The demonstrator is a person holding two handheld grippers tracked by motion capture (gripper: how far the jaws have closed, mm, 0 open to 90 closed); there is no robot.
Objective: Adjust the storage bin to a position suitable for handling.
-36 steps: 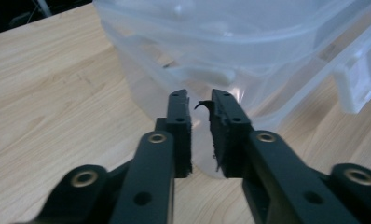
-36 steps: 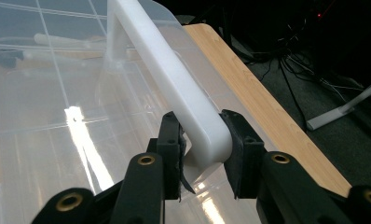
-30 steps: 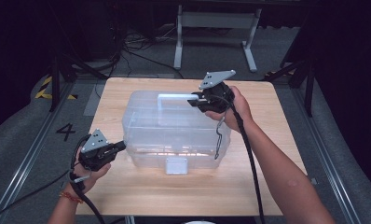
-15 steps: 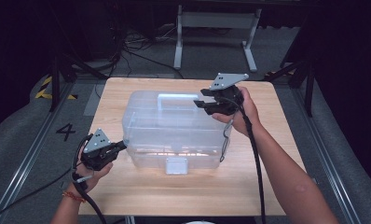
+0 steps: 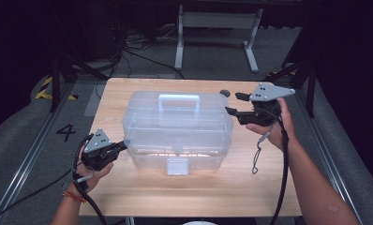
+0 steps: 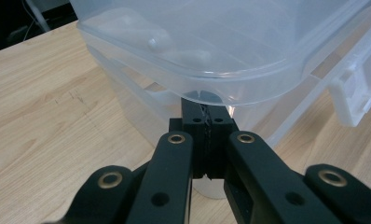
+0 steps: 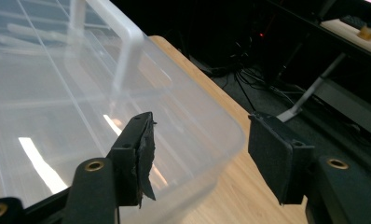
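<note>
A clear plastic box (image 5: pixel 177 129) with a white handle (image 5: pixel 178 99) on its lid and a front latch (image 5: pixel 177 165) stands mid-table. My left gripper (image 5: pixel 124 143) is shut, its tips against the box's left end. In the left gripper view the shut left gripper (image 6: pixel 207 109) sits just under the lid's rim (image 6: pixel 211 88), with nothing seen between the jaws. My right gripper (image 5: pixel 234 104) is open at the box's right end, near the top. In the right gripper view the right gripper (image 7: pixel 202 154) has one pad (image 7: pixel 144 154) over the lid's corner (image 7: pixel 211 135) and the other past its edge.
The wooden table (image 5: pixel 128 93) has bare room in front of and to the right of the box. A small dark round spot (image 5: pixel 225 93) lies behind the box. A cord (image 5: pixel 257 154) dangles from the right gripper. A metal desk frame (image 5: pixel 217 28) stands beyond the table.
My right gripper has moved rightward from above the lid near the handle to just off the box's right end. The left gripper has stayed put at the left end.
</note>
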